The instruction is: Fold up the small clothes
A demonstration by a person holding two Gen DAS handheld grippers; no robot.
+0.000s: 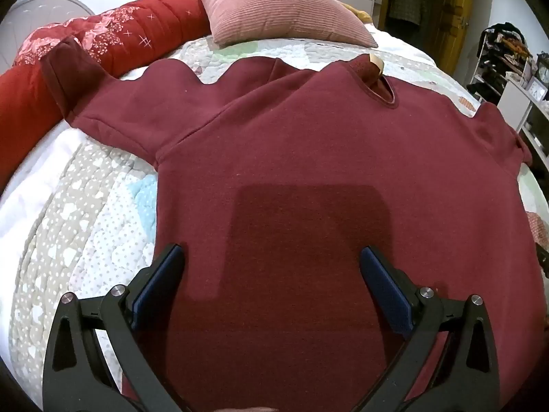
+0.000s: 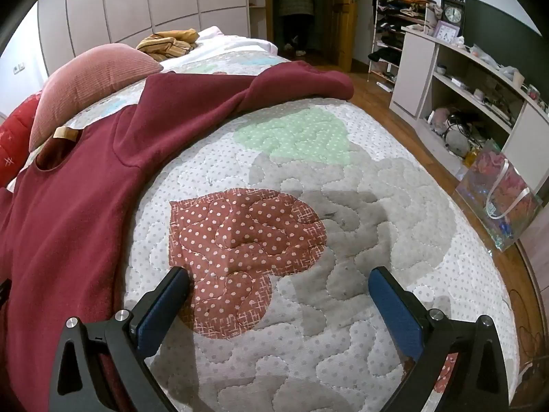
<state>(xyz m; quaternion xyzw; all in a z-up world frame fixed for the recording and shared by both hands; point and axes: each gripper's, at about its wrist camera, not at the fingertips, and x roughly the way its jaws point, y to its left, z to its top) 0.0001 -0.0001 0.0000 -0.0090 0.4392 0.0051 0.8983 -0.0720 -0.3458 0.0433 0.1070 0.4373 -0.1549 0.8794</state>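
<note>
**Open quilt right of the sweatshirt, bedding crowding its top**

The flat maroon long-sleeved sweatshirt [image 1: 291,158] fills the middle of the patchwork quilted bedspread [image 2: 308,178]. Beyond its collar lies a pink ribbed cushion [image 1: 284,13], and a red floral rolled duvet [image 1: 103,41] touches its left cuff. Right of the sweatshirt, bare quilt runs to the bed's edge. Farther that way stand a white open shelf unit [image 2: 463,86] and a clear gift bag [image 2: 497,199].

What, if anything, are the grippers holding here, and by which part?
Nothing is held. The left gripper is open above the sweater, and the right gripper is open over the bare quilt.
</note>
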